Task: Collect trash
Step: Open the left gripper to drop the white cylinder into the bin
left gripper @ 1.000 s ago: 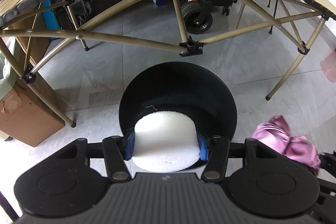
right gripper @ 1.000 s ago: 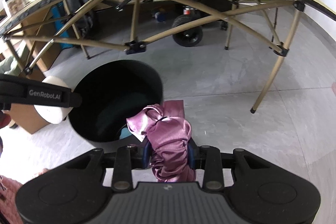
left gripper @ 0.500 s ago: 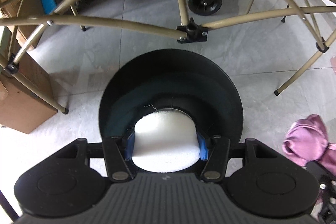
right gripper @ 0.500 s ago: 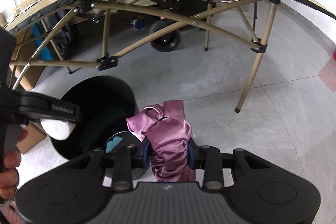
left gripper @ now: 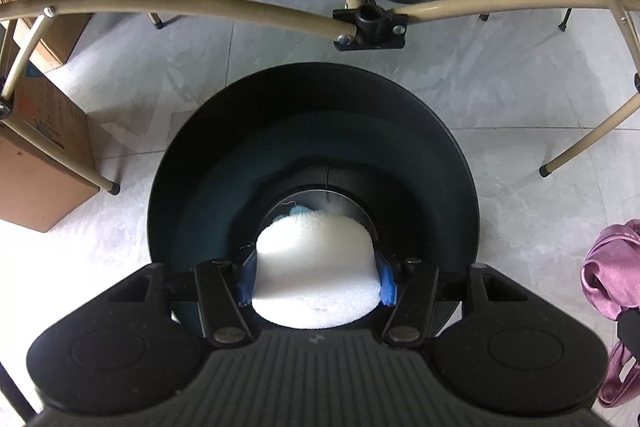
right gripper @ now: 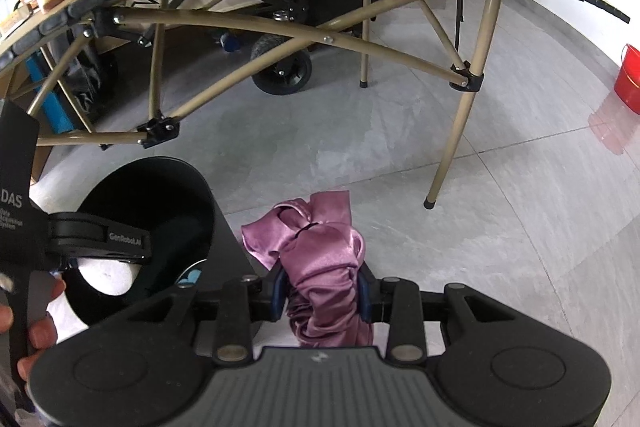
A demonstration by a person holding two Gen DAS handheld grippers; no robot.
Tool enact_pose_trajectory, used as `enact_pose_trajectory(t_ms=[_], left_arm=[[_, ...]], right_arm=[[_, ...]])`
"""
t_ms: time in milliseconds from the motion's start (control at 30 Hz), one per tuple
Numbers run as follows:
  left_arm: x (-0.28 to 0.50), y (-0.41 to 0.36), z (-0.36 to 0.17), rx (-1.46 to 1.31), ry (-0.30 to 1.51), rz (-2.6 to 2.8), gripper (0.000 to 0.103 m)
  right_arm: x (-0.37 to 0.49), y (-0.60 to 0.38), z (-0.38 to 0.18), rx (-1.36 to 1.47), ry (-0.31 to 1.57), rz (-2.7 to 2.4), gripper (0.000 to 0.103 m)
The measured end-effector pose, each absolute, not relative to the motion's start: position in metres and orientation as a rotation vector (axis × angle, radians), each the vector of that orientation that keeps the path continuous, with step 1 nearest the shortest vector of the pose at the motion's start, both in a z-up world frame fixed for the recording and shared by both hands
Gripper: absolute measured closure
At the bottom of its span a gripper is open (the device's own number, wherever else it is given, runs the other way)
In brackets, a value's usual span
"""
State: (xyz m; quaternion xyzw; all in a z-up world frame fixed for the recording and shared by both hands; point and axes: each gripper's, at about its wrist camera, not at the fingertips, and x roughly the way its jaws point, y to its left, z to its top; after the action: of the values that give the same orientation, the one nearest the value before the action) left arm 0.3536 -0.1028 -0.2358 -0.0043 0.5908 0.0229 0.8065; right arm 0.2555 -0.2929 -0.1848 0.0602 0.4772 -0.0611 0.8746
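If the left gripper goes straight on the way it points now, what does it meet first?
Probably the floor of the black bin: the left gripper, shut on the white foam piece, points down into its mouth, where something blue lies.

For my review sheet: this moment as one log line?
left gripper: holds white foam over black bin | right gripper: holds pink cloth beside bin

Both wrist views look steeply down, sharing the bin (left gripper: 312,131).

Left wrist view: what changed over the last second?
The left tongs came down over the black bin, whose mouth now fills the view, with the white foam piece above it. Unchanged: foam still clamped; right tongs still hold the purple cloth.
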Motion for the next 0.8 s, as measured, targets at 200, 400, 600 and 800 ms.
enact_pose_trajectory(t_ms=[200,400,600,800], left_arm=[[0.356,-0.102,-0.237,-0.02,1.284,0.044,0.04],[0.354,-0.098,-0.233,-0.03,1.274,0.05,0.003],[0.351,-0.096,-0.231,-0.004,1.266,0.056,0.001],[0.344,-0.093,-0.224,0.063,1.228,0.057,0.001]], right_arm=[[0.262,-0.296,-0.187,0.134,0.999,-0.14,0.07],[0.262,-0.299,-0.188,0.14,0.999,-0.147,0.07],[0.262,-0.298,-0.188,0.14,0.999,-0.147,0.07],[0.263,-0.295,-0.189,0.137,1.005,-0.137,0.07]])
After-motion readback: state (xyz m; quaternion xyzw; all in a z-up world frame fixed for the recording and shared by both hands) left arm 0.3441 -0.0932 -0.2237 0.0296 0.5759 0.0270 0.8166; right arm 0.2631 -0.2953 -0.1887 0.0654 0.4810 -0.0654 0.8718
